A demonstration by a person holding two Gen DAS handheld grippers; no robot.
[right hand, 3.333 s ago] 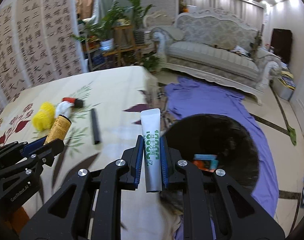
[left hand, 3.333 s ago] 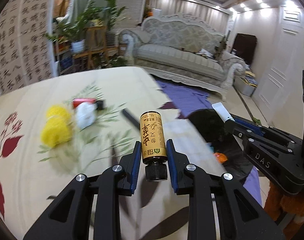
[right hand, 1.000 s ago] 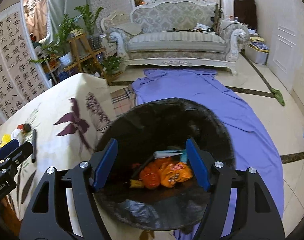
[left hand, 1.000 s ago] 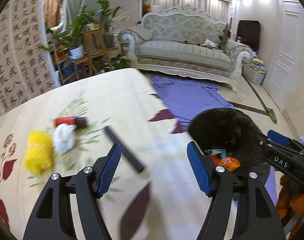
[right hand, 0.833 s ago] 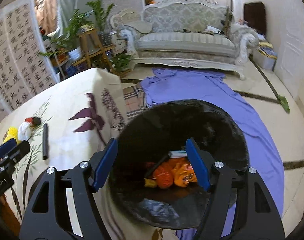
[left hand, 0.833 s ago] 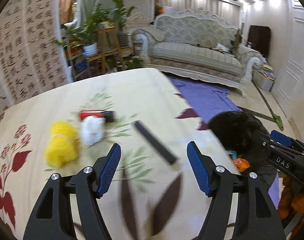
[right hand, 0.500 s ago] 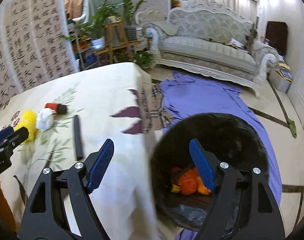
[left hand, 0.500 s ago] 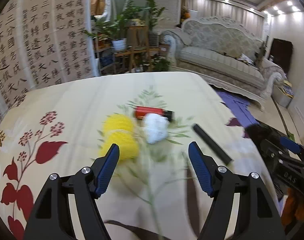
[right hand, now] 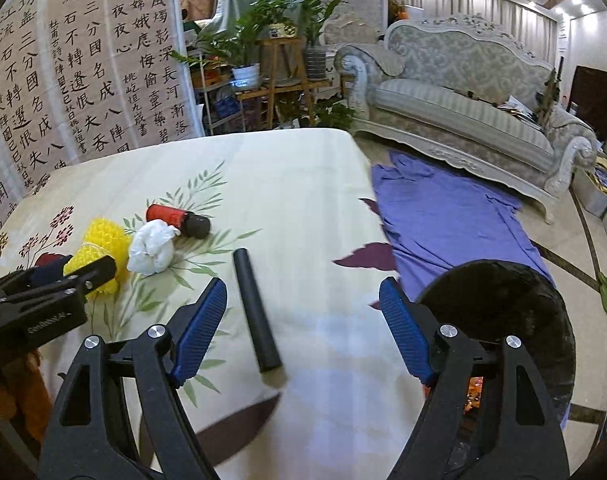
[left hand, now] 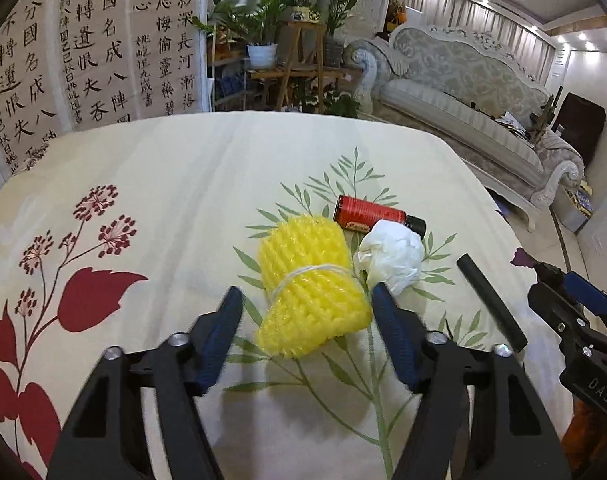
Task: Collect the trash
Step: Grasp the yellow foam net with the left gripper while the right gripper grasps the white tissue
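Note:
A yellow foam net bundle [left hand: 309, 286] tied with string lies on the floral tablecloth, its near end between the blue pads of my left gripper [left hand: 305, 306]; the jaws are closing and the pads stand clear of it. Behind it lie a white crumpled wad [left hand: 393, 258] and a red bottle with a black cap [left hand: 377, 214]. A black tube [right hand: 256, 310] lies just ahead of my right gripper [right hand: 303, 300], which is open and empty over the table. The black trash bag [right hand: 503, 308] gapes beside the table's right edge.
The table [right hand: 295, 184] ends at the right, with a purple cloth [right hand: 451, 216] on the floor beyond. A sofa [right hand: 463, 104] and plant stands [right hand: 283, 68] fill the background. My right gripper shows at the right rim of the left wrist view [left hand: 579, 320].
Both grippers swung left from the trash bag back over the table. The left one came up to the yellow bundle and its jaws narrowed; the right one now faces the black tube.

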